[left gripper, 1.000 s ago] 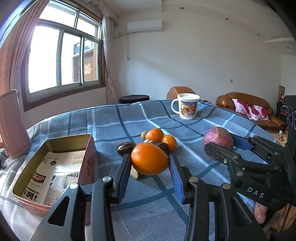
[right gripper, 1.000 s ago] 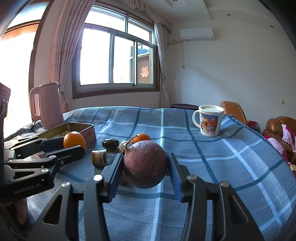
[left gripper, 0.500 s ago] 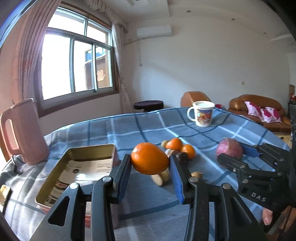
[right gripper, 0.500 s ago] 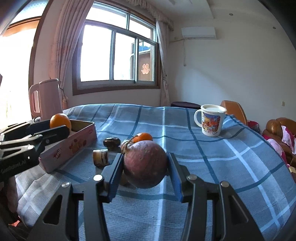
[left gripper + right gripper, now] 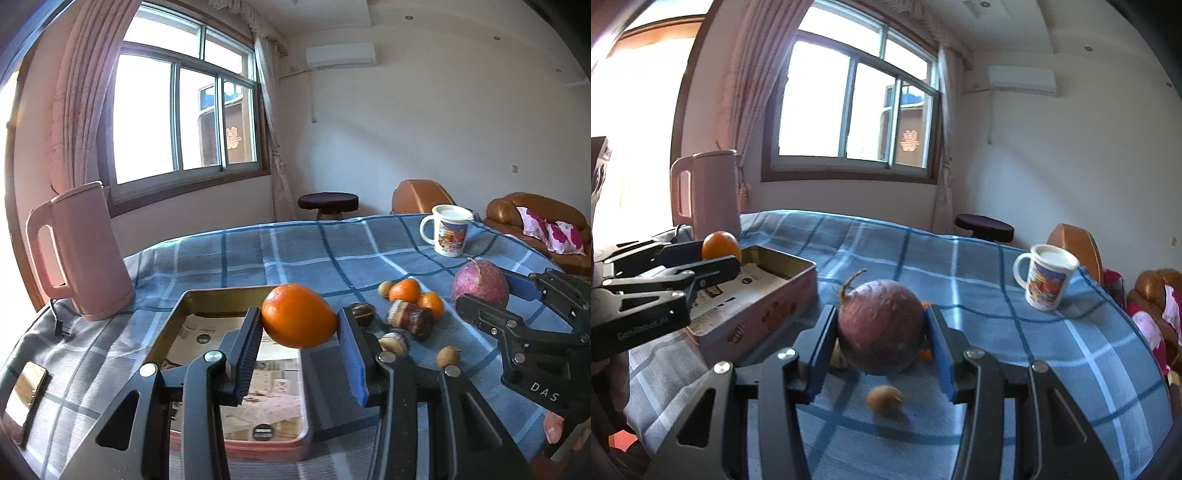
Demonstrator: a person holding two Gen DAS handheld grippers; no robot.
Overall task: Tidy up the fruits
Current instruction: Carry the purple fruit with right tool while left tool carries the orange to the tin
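Note:
My left gripper is shut on a large orange and holds it above the right edge of an open pink tin box lined with printed paper. The orange and box also show at left in the right wrist view. My right gripper is shut on a purple round fruit with a stem, held above the table; it also shows in the left wrist view. Two small oranges, a dark chestnut-like fruit and small brown fruits lie on the cloth.
A pink kettle stands at the far left behind the box. A white printed mug stands at the far right of the blue checked tablecloth. A small brown fruit lies below my right gripper. Sofas stand beyond the table.
My left gripper has carried the orange left, from over the fruit pile to over the box's right edge. My right gripper, holding the purple fruit, has moved closer to the box.

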